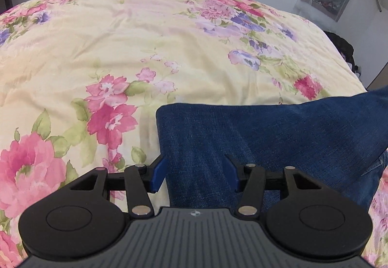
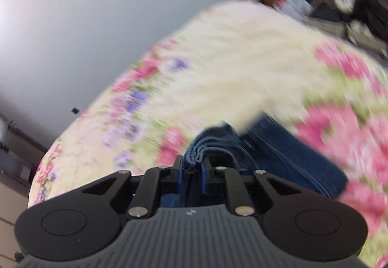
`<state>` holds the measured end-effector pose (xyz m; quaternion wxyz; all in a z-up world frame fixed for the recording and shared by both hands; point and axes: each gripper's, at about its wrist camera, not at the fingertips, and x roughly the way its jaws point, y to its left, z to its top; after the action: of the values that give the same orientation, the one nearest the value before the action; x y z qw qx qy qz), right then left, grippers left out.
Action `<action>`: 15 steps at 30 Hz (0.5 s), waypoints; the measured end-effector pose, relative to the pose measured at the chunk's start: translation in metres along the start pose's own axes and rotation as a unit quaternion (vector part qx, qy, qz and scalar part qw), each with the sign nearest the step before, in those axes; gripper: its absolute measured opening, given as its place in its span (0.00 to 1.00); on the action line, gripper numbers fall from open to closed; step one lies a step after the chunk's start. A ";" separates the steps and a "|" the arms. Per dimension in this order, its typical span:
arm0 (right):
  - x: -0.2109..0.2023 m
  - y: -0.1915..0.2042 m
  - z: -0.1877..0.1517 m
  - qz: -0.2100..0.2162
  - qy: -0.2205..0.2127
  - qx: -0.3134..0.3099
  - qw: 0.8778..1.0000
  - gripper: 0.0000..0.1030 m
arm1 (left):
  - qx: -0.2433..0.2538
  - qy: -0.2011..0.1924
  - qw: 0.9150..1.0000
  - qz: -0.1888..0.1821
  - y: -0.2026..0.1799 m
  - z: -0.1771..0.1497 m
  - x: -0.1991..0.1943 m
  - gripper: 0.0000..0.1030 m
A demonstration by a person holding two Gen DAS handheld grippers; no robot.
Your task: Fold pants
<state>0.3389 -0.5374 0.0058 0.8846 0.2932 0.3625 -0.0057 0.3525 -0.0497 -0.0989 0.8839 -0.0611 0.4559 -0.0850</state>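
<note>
1. I see the jeans (image 1: 254, 137) lying on the bed's floral quilt (image 1: 97, 49), already doubled into a thick blue slab. In the left wrist view they fill the frame from about 3 o'clock to 6 o'clock, their squared folded corner near the centre.

2. My left gripper (image 1: 196, 174) hovers over that folded end with its fingers apart. One blue finger sits just off the denim's left edge, the other over the cloth; nothing is pinched.

3. My right gripper (image 2: 192, 169) has its fingers clamped on a bunched edge of the jeans (image 2: 278, 151), stacked layers with a stitched hem showing between them. That view is smeared by motion, so I cannot tell how many layers I hold.

4. I judge the step in hand to be carrying the gripped end over for the next fold.

5. To do it well, I would keep the right clamp firm and lift just high enough that the denim clears itself.

6. I would lower the left fingers to pin or grip the folded end, so the slab does not slide on the quilt.

7. I would lay edge onto edge before letting go; heavy denim springs open if dropped askew.
</note>
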 end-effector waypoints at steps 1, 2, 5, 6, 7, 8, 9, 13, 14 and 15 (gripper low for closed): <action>-0.010 0.016 0.007 0.020 -0.019 -0.026 0.999 0.09 | -0.001 -0.006 1.000 -0.002 0.000 0.002 -0.003 0.59; -0.023 0.030 0.012 0.032 -0.042 -0.059 0.997 0.09 | -0.002 -0.011 1.000 -0.004 -0.001 0.003 -0.004 0.59; -0.047 0.029 0.011 0.015 -0.058 -0.121 0.991 0.08 | -0.005 -0.012 1.000 -0.011 -0.001 0.002 -0.004 0.59; -0.044 0.016 0.006 -0.007 -0.048 -0.127 0.991 0.08 | -0.004 -0.006 1.000 -0.012 -0.001 0.000 0.000 0.59; -0.035 -0.004 -0.001 -0.038 -0.028 -0.123 0.991 0.08 | -0.002 0.000 1.000 -0.008 -0.002 -0.002 0.003 0.58; -0.021 -0.028 -0.010 -0.067 0.006 -0.105 0.992 0.08 | -0.001 0.004 1.000 -0.002 -0.003 -0.004 0.006 0.58; -0.007 -0.055 -0.020 -0.089 0.039 -0.076 0.992 0.08 | -0.002 0.010 1.000 0.002 -0.003 -0.007 0.009 0.57; 0.024 -0.124 -0.058 -0.112 0.073 -0.001 0.991 0.08 | 0.004 0.018 1.000 0.008 -0.007 -0.012 0.009 0.56; 0.024 -0.124 -0.061 -0.109 0.067 -0.007 0.992 0.08 | 0.008 0.016 1.000 0.011 -0.008 -0.012 0.007 0.56; 0.024 -0.121 -0.061 -0.109 0.063 -0.019 0.992 0.08 | 0.010 0.015 1.000 0.015 -0.009 -0.011 0.006 0.56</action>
<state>0.2906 -0.6014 -0.1060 0.8598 0.2348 0.4470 -0.0763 0.3457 -0.0595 -0.1081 0.8788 -0.0444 0.4688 -0.0772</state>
